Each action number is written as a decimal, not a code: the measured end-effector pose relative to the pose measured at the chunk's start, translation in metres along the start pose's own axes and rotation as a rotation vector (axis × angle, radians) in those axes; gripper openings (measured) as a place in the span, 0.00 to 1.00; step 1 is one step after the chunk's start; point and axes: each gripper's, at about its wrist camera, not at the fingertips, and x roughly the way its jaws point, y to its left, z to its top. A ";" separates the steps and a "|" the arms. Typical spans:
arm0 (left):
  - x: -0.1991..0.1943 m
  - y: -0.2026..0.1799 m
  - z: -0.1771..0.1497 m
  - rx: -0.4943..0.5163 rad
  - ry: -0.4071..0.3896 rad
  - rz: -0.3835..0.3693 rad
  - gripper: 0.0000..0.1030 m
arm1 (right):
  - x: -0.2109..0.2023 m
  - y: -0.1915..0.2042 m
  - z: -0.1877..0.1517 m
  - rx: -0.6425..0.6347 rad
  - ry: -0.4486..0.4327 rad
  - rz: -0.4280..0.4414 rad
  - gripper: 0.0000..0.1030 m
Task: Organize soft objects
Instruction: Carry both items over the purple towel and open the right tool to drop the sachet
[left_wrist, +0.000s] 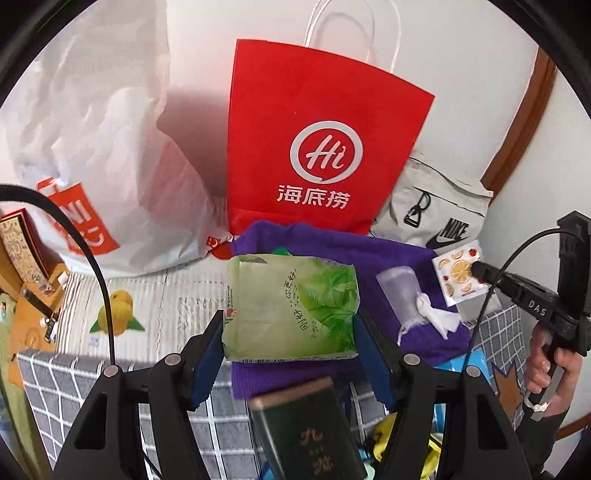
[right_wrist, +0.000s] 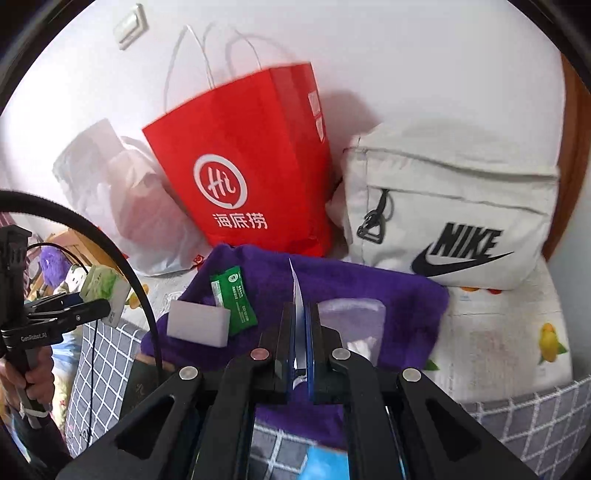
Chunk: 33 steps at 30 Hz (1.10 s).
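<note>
Your left gripper (left_wrist: 290, 332) squeezes green pack (left_wrist: 291, 308), lifted over purple towel (left_wrist: 388, 254). Your right gripper (right_wrist: 300, 325) pinches thin fruit packet (right_wrist: 297, 295) by edge, near towel's right side. Red bag (left_wrist: 317, 140) stands far behind, maybe drop spot.

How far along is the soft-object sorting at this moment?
Nothing looks put away yet. In hand: left gripper clamps the green tissue pack; right gripper pinches the flat fruit-print packet. Left on the purple towel: white sponge block, green sachet.
</note>
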 end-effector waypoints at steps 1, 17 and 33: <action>0.005 0.001 0.004 0.002 0.003 0.002 0.63 | 0.009 -0.001 0.001 0.005 0.016 0.011 0.05; 0.073 -0.004 0.027 -0.019 0.067 -0.037 0.64 | 0.094 0.000 -0.015 0.011 0.236 0.116 0.05; 0.138 -0.006 0.032 -0.069 0.161 -0.061 0.64 | 0.105 -0.020 -0.020 -0.016 0.278 -0.007 0.10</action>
